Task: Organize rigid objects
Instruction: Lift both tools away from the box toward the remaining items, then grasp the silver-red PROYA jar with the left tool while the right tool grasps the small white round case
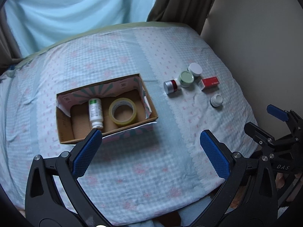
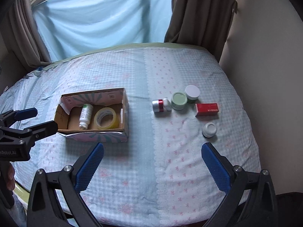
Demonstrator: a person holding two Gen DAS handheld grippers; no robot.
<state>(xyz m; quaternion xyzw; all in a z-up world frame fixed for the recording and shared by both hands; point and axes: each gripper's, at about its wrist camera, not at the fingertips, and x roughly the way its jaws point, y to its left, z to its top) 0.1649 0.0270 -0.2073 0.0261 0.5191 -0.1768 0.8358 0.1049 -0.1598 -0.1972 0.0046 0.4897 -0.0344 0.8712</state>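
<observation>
Both the left gripper and the right gripper are held wide apart and empty above the bed. A bottle and tape roll lie boxed in the cardboard box; five containers are clustered toward the right edge. The near white jar, apart from the others, is best approached from above, straddled squarely
</observation>
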